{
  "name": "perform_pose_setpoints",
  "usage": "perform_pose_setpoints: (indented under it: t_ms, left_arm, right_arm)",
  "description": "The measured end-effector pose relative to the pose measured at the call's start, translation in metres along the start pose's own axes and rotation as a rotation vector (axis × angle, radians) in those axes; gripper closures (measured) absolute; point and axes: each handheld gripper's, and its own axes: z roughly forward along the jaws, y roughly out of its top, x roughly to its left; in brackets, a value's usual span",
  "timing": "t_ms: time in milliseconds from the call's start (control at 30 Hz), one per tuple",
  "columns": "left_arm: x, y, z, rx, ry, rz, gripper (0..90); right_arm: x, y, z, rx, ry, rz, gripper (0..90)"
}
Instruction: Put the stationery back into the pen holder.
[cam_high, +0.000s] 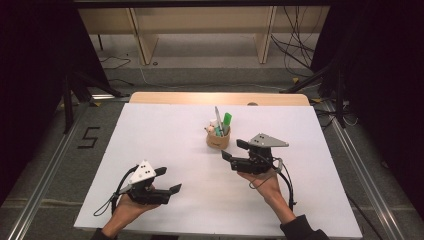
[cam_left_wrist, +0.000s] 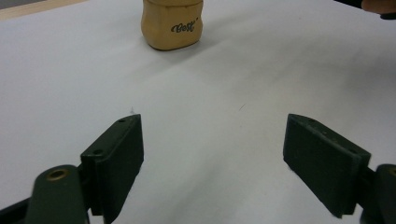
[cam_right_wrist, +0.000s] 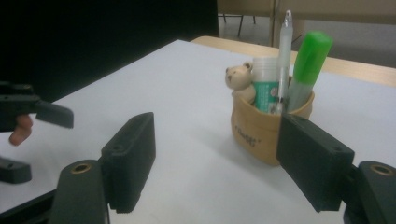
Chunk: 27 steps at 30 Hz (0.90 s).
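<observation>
- Nearest of all, both claws hang over the near half of the desk with jaws spread wide and nothing between them: the left claw in the person's left hand, the right claw in the right hand.
- White and smooth, the desk top looks flat and slick, with a strip of bare wood along its far edge; I would expect a light thing to slide on it if nudged.
- Beyond the desk the room is dim, with pale wooden furniture, loose cables on the floor and a "5" marked on the floor off to the left claw's side.
- Just ahead of the right claw, and well ahead of the left one, stands a small tan pen holder; it looks soft-sided and light, so a squeeze low on its body seems safer than one at the rim.
- Inside it stand a green marker and a clear pen, both stiff, light and smooth; I would pinch either by its upper shaft.
- A small white tube sits between them and a tiny bear figure at the rim.
</observation>
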Motion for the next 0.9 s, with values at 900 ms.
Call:
perform_pose_setpoints:
  t_ms: [900]
  left_arm:
    - [0.004, -0.001, -0.004, -0.015, 0.003, -0.013, 18.6]
  right_arm:
    - [0.013, -0.049, -0.055, 0.019, 0.030, 0.026, 24.0]
